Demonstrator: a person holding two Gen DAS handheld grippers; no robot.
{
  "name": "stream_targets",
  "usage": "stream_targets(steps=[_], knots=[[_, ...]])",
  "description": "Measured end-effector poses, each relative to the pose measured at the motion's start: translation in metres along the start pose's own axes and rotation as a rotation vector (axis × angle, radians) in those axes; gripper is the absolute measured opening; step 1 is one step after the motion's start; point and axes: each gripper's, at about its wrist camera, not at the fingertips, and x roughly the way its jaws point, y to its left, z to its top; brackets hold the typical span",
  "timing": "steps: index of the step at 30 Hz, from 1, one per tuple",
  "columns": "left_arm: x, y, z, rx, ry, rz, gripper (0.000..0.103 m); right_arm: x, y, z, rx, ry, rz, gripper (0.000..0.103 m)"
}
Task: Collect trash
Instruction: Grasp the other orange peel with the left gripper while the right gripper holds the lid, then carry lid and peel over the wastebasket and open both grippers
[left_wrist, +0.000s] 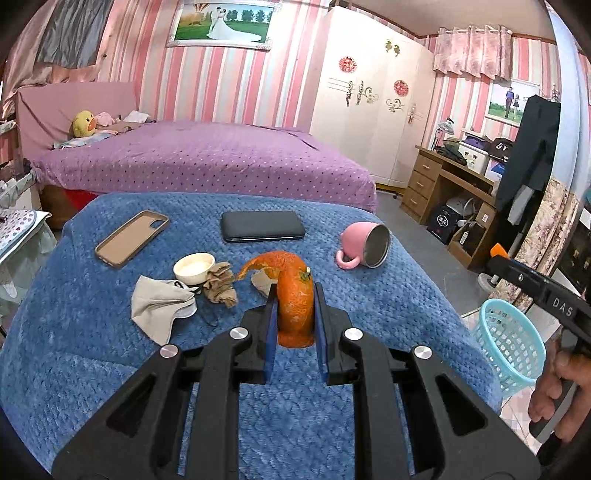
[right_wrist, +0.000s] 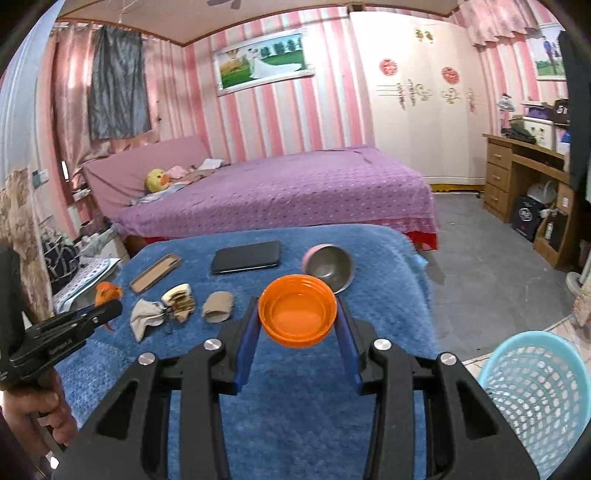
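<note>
A: What do we have in the left gripper (left_wrist: 294, 301)?

B: A curled strip of orange citrus peel (left_wrist: 293, 295). The blue pads are drawn in narrow and press on both sides of it; its tip arches over toward the left of the frame, above the blue fleece blanket (left_wrist: 110, 350).

A: And the right gripper (right_wrist: 297, 317)?

B: We see it clamped on a round orange plastic lid (right_wrist: 297, 312), hollow side toward the camera, the jaws about half spread with the lid's rim touching both pads. The lid sits at the centre of the right wrist view.

A: Where is the bin?

B: The light blue plastic mesh basket (right_wrist: 539, 391) stands on the floor at the lower right of the right wrist view, just beside the blanket's edge. In the left wrist view it shows at the right edge, below the right gripper's black body.

A: What lies on the blanket?

B: From the left wrist view: a tan phone case (left_wrist: 131, 237) at the left, a dark flat phone (left_wrist: 263, 226) at the middle, a tipped pink mug with a steel inside (left_wrist: 365, 245) to the right. Nearer us lie a small cream round cup (left_wrist: 194, 267), a crumpled beige face mask (left_wrist: 162, 308) and a bunched brown stocking (left_wrist: 220, 283), near one another. A cardboard tube (right_wrist: 218, 306) lies just right of them in the right wrist view.

A: Behind?

B: A bed with a purple dotted cover (left_wrist: 207, 158).
</note>
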Motion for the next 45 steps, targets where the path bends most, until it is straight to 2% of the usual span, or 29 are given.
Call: stream_targets(steps=[11,29,37,45], knots=[[-0.001,-0.036,0.016,-0.022,-0.02,-0.08,0.016,-0.038,-0.028,0.02,-0.029,-0.078,-0.066,0.04],[0.023,-0.172,0.037,0.118,-0.013,-0.188,0.016,-0.073,-0.118,0.028,0.093,-0.117,-0.189,0.04],[0.036,-0.213,0.034,0.151,0.005,-0.225,0.016,-0.081,-0.139,0.025,0.12,-0.114,-0.217,0.04],[0.047,-0.252,0.029,0.181,0.019,-0.287,0.016,-0.099,-0.17,0.022,0.165,-0.121,-0.288,0.04]])
